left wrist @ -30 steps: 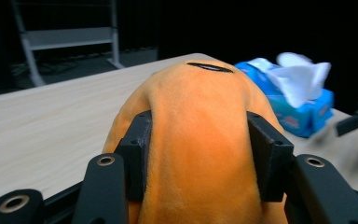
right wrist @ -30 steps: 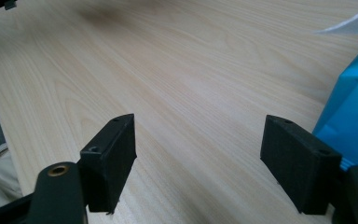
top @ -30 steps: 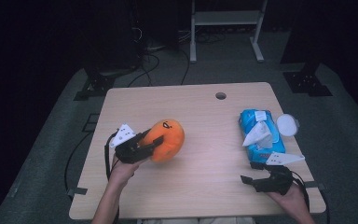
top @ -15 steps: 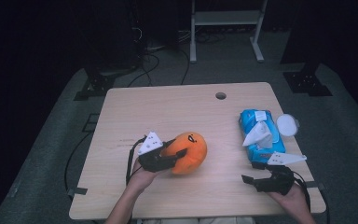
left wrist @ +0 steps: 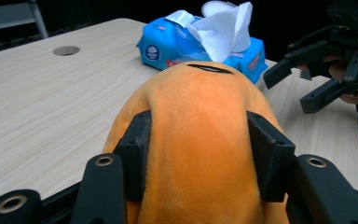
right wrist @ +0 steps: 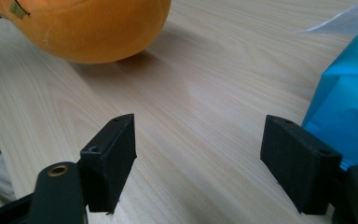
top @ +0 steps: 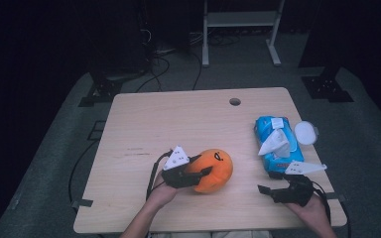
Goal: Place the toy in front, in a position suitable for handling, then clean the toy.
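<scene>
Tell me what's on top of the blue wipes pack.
A white wipe sticks up out of the wipes pack, with a white tab at the far end. The opening under the wipe is covered.

No lettering reads cleanly here — the blue wipes pack [left wrist: 168, 44] carries a round white logo and a red patch, both seemingly too blurred to read.

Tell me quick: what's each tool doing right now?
Left tool: closed on the orange plush toy.
Right tool: open, holding nothing, beside the blue wipes pack.
</scene>
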{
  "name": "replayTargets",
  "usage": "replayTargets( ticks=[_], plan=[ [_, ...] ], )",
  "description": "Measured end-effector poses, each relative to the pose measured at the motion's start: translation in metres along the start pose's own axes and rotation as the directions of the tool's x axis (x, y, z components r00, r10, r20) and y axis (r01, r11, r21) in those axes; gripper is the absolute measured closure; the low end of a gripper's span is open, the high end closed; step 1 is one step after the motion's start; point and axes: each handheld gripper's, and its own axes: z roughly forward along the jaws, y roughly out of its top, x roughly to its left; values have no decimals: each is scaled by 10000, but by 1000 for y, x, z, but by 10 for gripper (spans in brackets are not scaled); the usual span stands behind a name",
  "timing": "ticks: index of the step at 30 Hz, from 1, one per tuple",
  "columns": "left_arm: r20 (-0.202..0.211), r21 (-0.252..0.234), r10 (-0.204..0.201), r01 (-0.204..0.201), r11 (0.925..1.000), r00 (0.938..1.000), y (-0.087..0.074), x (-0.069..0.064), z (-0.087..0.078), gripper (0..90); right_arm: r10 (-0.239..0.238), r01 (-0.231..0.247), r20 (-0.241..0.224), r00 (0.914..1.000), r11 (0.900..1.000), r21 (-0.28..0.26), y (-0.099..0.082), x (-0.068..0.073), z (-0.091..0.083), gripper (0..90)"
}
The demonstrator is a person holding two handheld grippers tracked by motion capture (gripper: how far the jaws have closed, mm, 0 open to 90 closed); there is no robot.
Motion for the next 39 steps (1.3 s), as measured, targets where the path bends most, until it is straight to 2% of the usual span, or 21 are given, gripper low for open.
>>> replayTargets(
  ticks=[7, 10, 11, 12, 16, 19, 23, 26, 27, 30, 34, 39],
  plan=[
    [249, 213, 85, -90, 9997, 9997, -5, -3, 9, 478, 110, -106, 155, 9998, 9996, -256, 1, -1, -5, 254],
    [588, 571, 63, -96, 9983, 9983, -12, -7, 18, 436, 113, -104, 233, 9997, 9993, -351, 2, 0, -7, 254],
    [594, 521, 93, -124, 9986, 9982, -12, -8, 18, 389, 130, -121, 230, 9997, 9992, -374, 2, 0, -7, 254],
    [557, 537, 58, -88, 9985, 9984, -10, -9, 18, 286, 63, -55, 198, 9998, 9991, -426, 3, 0, -7, 254],
    [529, 256, -129, 116, 9996, 9985, -4, -7, 9, 220, -3, 7, 86, 10000, 9986, -529, 7, 4, -6, 254],
    [332, 476, -6, -10, 9989, 9994, -6, -5, 6, 192, -198, 208, 160, 9997, 9978, -635, 14, 7, -4, 254],
    [278, 567, -137, 121, 9983, 9995, -9, -2, 3, 182, -448, 495, 562, 9974, 9953, -837, 25, 3, -9, 254],
    [242, 570, -96, 83, 9983, 9997, -8, -4, 1, 170, -640, 758, 1048, 9924, 9907, -1130, 39, -3, -18, 254],
    [230, 608, 13, -27, 9981, 9997, -8, -5, 0, 170, -704, 877, 1297, 9890, 9873, -1327, 45, -6, -22, 254],
    [206, 635, 107, -120, 9979, 9997, -7, -8, -2, 164, -783, 1066, 1979, 9771, 9849, -1366, 55, -17, -28, 254],
    [212, 734, 155, -171, 9972, 9997, -9, -8, -2, 164, -518, 893, 2602, 9642, 9869, -1346, 63, -36, -29, 254],
    [223, 807, 249, -266, 9964, 9994, -10, -8, -2, 162, -361, 690, 3145, 9486, 9932, -942, 66, -56, -14, 254]
  ],
)
